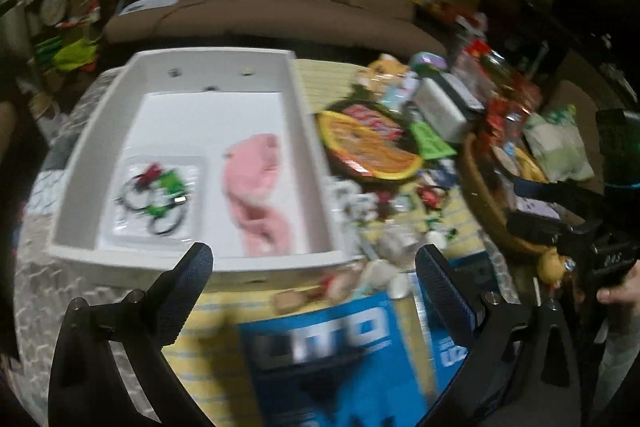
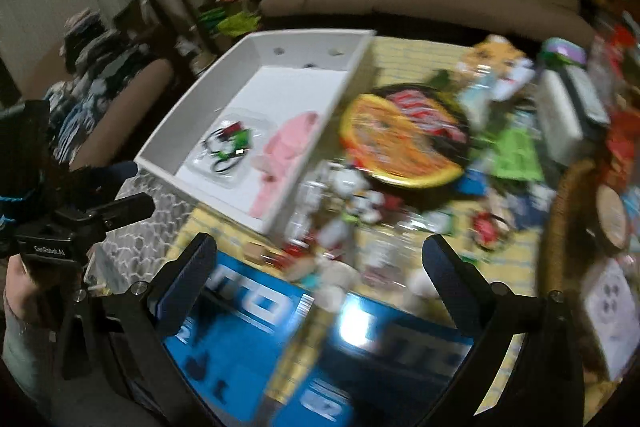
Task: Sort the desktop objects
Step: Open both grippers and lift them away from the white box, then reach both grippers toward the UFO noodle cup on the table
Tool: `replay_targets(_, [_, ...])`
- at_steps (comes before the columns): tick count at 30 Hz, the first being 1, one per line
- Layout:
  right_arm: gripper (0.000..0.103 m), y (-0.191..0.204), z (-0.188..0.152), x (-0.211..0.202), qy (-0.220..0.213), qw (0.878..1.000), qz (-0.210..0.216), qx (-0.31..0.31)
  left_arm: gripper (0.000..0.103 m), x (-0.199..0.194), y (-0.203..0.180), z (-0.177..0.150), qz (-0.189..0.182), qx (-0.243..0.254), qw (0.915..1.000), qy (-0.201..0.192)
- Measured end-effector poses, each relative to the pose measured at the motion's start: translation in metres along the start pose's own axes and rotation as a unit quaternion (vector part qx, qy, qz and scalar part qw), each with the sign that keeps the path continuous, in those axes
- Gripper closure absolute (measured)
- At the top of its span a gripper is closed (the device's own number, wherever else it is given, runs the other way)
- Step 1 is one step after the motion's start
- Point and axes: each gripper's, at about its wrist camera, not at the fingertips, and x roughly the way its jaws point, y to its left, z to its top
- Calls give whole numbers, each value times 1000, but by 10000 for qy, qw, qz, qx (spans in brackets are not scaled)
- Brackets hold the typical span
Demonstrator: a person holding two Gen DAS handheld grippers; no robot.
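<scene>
A white tray [image 1: 308, 131] stands on the table; inside lie a pink cloth [image 1: 256, 195] and a clear packet of black, green and red pieces [image 1: 156, 199]. The tray [image 2: 352, 79], the pink cloth [image 2: 288, 151] and the packet [image 2: 228, 147] also show in the right wrist view. My left gripper [image 1: 316, 259] hangs open above the tray's near rim and a blue box [image 1: 332, 355], nothing between its fingers. My right gripper [image 2: 320, 255] is open wide over the blue boxes [image 2: 248, 339] and a heap of small items [image 2: 344, 223]. Both views are blurred.
An orange and black round noodle bowl [image 1: 368, 147] lies right of the tray, with a grey box [image 1: 440, 107], packets and a wicker basket [image 1: 480, 187] farther right. A brown sofa [image 1: 280, 7] stands behind the table. A hand [image 1: 620, 291] holds the other gripper at the right edge.
</scene>
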Motion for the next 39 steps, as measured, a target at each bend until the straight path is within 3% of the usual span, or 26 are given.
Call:
replay_targets(4, [0,-45,-17,-24,-220,9989,-269,329,0,16,-35,0,-266,191,9994,114])
replay_targets(7, [0,-73,-28,-28,-296,9975,-177,617,0,25,-50,-4,-352,217,9991,86])
replay_targets(16, [0,-113,-48,14,-330,9947,110,963,0,33,-27,-19,-548,-401,9955,-659])
replay_targets(27, [0,-147,-48,47,-539,9835,519,1647,0,75,-36,-17,-868,-333,9950,-367])
replay_targets(31, [1,-163,-38,58,-530,9732,871,2064,0,89,-35,10,-869,-334,9955,-171])
replay_targets(34, [8,-180,-27,69,-644,9595,1135,2498,0,105,-31,52,-913,-337,9952,48])
replay_targets(36, [27,-188,-21,76,-688,9492,1360,2752,0,120,-29,82,-758,-309,9964,216])
replay_targets(39, [36,-191,-5,85,-767,9487,1425,2718,0,150,-30,122,-551,-167,9970,509])
